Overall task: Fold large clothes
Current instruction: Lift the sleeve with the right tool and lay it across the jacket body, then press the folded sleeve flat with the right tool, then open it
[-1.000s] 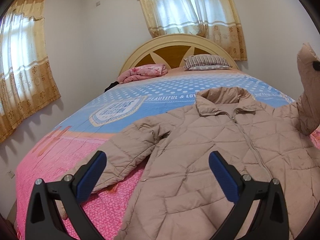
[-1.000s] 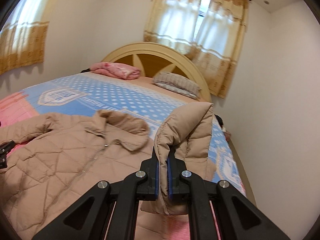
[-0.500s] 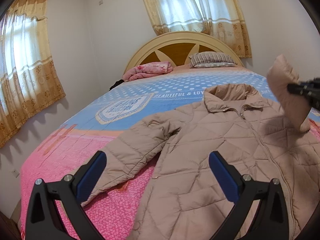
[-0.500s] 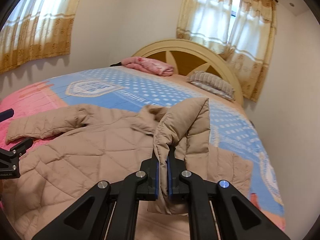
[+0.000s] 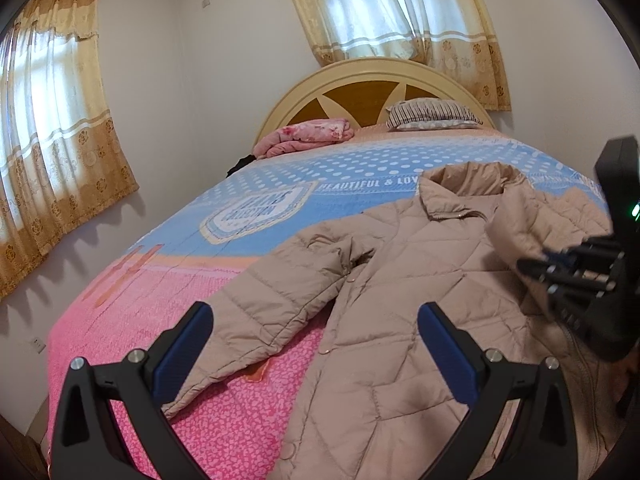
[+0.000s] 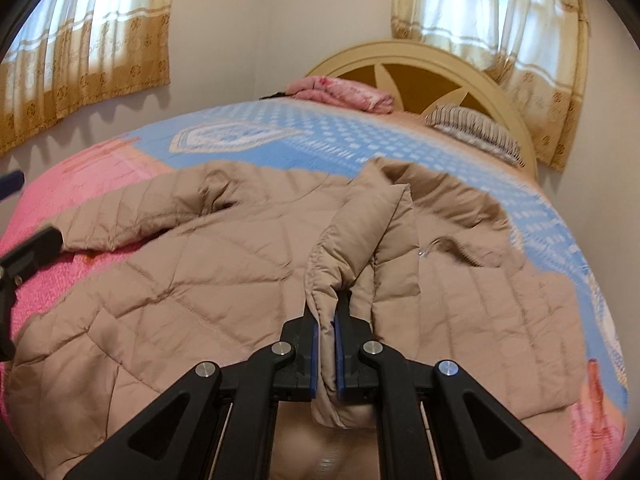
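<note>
Right gripper (image 6: 325, 332) clamped tight on jacket sleeve (image 6: 360, 240), sleeve doubled across jacket chest. Left gripper (image 5: 316, 344) jaws spread wide, nothing between, hovering above jacket's lower front. Beige quilted jacket (image 5: 400, 280) flat, front up, on bedspread (image 5: 160, 288), collar toward headboard, other sleeve (image 5: 272, 304) stretched out sideways. Beyond: pink blanket (image 5: 308, 136), striped pillow (image 5: 432, 114), headboard (image 5: 360, 76), curtains (image 5: 400, 12).

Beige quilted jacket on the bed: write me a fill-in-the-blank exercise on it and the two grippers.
1. The right gripper is shut on the jacket's ____.
2. The left gripper holds ____.
3. The quilted jacket lies with its collar towards the ____.
4. The striped pillow lies beside a folded ____ blanket.

Missing words: sleeve; nothing; headboard; pink
</note>
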Motion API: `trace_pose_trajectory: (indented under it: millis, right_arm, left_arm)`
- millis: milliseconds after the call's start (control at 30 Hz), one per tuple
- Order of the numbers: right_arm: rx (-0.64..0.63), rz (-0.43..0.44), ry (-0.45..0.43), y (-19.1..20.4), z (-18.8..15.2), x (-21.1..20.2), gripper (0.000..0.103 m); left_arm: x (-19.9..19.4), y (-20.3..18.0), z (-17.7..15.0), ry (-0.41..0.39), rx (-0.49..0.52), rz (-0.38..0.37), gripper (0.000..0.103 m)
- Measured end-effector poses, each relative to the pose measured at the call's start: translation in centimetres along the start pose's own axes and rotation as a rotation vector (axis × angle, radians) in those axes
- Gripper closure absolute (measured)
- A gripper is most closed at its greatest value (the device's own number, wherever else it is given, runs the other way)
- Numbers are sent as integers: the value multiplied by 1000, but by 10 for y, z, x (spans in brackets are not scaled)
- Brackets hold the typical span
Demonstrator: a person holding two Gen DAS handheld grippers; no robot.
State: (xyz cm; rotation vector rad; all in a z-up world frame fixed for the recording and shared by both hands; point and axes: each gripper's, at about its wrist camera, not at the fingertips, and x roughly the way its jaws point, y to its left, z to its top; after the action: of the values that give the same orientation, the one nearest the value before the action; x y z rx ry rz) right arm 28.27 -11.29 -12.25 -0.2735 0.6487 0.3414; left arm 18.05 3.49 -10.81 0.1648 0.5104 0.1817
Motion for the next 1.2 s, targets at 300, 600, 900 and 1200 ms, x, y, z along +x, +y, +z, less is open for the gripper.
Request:
trace_pose_trajectory:
  millis: [300,600,900,1200]
  right_arm:
    - [99,88,80,-3,-4,29,96]
    - [230,249,-43,-32,2,-51,37]
    - [309,-15,125,-94,-25,-16,67]
    - [329,27,226,-89,-60,14,69]
  left_arm:
    - [1,0,2,4,9,8,0]
    - [-2,8,14,0,-9,31,0]
    - [-8,-47,45,-39,0,-43,0]
    - [38,-127,56,-32,113,-34,0]
